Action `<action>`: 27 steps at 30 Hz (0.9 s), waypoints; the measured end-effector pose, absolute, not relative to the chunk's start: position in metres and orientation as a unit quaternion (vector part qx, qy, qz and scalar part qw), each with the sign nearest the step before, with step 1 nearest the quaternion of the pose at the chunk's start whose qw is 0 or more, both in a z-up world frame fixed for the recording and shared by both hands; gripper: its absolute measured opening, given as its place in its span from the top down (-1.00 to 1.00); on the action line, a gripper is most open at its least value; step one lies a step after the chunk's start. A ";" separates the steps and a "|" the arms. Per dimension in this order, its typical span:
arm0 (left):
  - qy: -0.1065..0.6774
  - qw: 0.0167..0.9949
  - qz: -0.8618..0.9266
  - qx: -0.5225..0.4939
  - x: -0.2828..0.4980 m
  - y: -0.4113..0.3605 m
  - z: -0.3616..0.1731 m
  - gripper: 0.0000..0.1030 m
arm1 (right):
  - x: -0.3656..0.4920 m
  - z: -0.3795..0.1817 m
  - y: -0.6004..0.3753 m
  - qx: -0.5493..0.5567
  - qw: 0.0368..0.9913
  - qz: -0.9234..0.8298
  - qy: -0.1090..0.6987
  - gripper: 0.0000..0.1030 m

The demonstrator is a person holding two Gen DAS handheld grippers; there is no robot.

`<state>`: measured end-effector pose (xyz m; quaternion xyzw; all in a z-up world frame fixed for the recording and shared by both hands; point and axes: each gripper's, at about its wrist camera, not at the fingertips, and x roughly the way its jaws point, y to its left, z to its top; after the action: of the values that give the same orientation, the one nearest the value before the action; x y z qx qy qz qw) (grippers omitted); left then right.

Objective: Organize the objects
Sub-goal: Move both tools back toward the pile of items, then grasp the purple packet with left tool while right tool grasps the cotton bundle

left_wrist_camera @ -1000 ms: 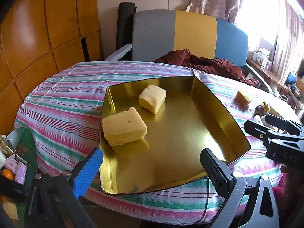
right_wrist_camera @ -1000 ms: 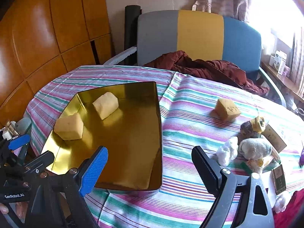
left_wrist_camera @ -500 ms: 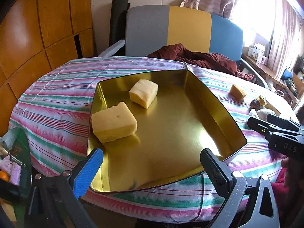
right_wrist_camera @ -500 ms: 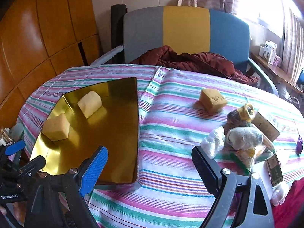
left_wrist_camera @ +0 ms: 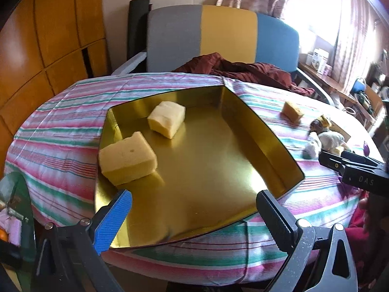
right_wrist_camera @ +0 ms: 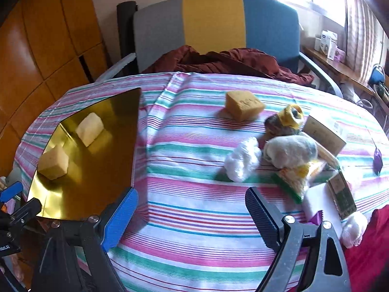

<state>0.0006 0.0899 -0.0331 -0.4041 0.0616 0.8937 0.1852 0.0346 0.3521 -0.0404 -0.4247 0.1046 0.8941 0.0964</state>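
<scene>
Gold-coloured metal forms the shallow tray on the striped tablecloth, and two pale yellow sponge blocks lie inside it: one against the tray's near-left wall, the other farther back, the two apart. A third, darker yellow sponge block sits on the cloth well to the right of the tray. Just beside it lies a clutter of small plush toys, a white fluffy ball and what may be packaged cards, too jumbled to tell. Behind the table stands a grey, yellow and blue chair with a maroon cloth heaped on its seat.

The left gripper hovers over the tray's near edge, fingers wide apart and empty. The right gripper hangs above bare cloth between the tray and the toys, likewise spread and holding nothing.
</scene>
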 end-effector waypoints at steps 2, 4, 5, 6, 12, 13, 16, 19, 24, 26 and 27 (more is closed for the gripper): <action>0.065 0.196 0.892 -0.403 0.002 0.095 -0.031 -0.99 | 0.039 -0.041 0.361 -0.428 0.104 0.891 0.109 -0.78; 0.069 0.209 0.889 -0.401 0.003 0.101 -0.029 -0.99 | 0.043 -0.040 0.371 -0.430 0.112 0.889 0.115 -0.78; 0.071 0.217 0.887 -0.401 0.004 0.104 -0.028 -0.99 | 0.047 -0.040 0.379 -0.431 0.120 0.887 0.118 -0.78; 0.074 0.227 0.885 -0.400 0.004 0.109 -0.028 -0.99 | 0.051 -0.039 0.386 -0.431 0.126 0.885 0.120 -0.78; 0.113 0.309 0.859 -0.392 0.016 0.151 -0.021 -0.99 | 0.079 -0.023 0.444 -0.429 0.175 0.875 0.142 -0.78; 0.122 0.324 0.853 -0.390 0.019 0.160 -0.021 -0.99 | 0.085 -0.019 0.456 -0.425 0.188 0.873 0.149 -0.78; 0.144 0.364 0.836 -0.383 0.026 0.188 -0.021 -0.99 | 0.108 -0.007 0.497 -0.407 0.235 0.864 0.182 -0.78; 0.165 0.404 0.816 -0.378 0.034 0.221 -0.021 -0.99 | 0.132 -0.004 0.533 -0.393 0.279 0.849 0.216 -0.78; 0.207 0.466 0.785 -0.353 0.051 0.273 -0.022 -0.99 | 0.155 -0.008 0.567 -0.397 0.312 0.827 0.248 -0.78; 0.222 0.483 0.770 -0.354 0.056 0.295 -0.028 -0.99 | 0.156 -0.013 0.574 -0.413 0.309 0.819 0.251 -0.78; 0.225 0.491 0.762 -0.357 0.057 0.306 -0.032 -0.99 | 0.155 -0.016 0.576 -0.421 0.305 0.816 0.252 -0.78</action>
<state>0.0575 0.3060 -0.0319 -0.3574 0.2253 0.7617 0.4912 0.1553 0.5756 -0.0161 -0.4214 0.2516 0.8161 0.3051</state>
